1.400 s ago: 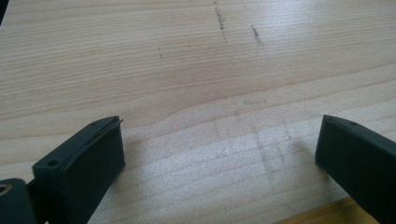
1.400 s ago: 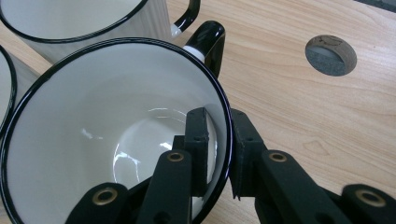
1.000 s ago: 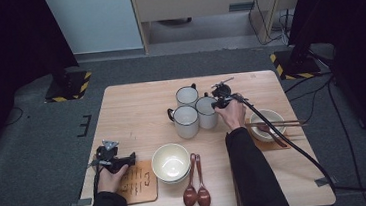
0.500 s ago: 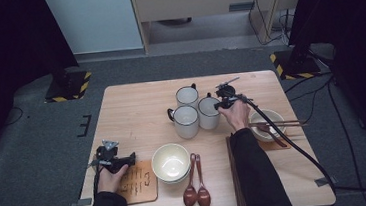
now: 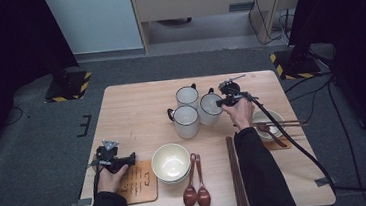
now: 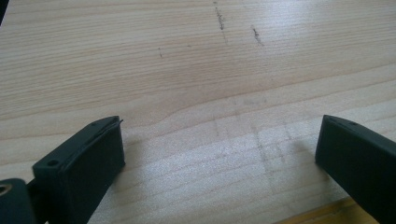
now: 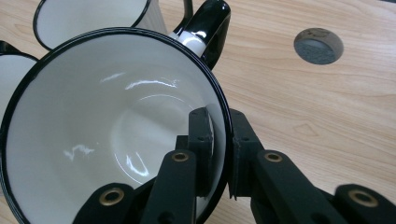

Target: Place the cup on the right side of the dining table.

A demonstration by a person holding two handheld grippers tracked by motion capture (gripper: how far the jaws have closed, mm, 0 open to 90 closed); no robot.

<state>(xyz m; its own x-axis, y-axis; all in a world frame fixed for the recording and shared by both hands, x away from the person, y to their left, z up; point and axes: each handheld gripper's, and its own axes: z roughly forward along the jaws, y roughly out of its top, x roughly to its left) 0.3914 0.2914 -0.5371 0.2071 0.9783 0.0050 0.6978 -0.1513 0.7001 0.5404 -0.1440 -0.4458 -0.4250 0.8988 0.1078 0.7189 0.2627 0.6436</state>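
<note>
Three white enamel mugs with black rims stand together at the back middle of the table [image 5: 131, 112]. My right gripper [image 5: 222, 101] is shut on the rim of the rightmost mug [image 5: 209, 109]. In the right gripper view one pad sits inside that mug [image 7: 116, 116] and the other outside its wall, with my right gripper [image 7: 219, 140] pinching the rim near the black handle [image 7: 210, 23]. The second mug [image 5: 187, 96] and third mug [image 5: 186, 122] stand just left of it. My left gripper [image 5: 129, 159] rests open at the front left, its jaws wide over bare wood [image 6: 219, 154].
A cream bowl [image 5: 171, 161] sits at the front middle, with two brown wooden spoons [image 5: 197, 192] and dark chopsticks [image 5: 234, 171] to its right. A wooden board [image 5: 139, 182] lies by my left hand. A small bowl [image 5: 267, 120] stands at the right edge. A round hole [image 7: 318, 45] pierces the tabletop.
The right gripper and the mug it grips have edged slightly to the right. The left gripper has stayed where it was.
</note>
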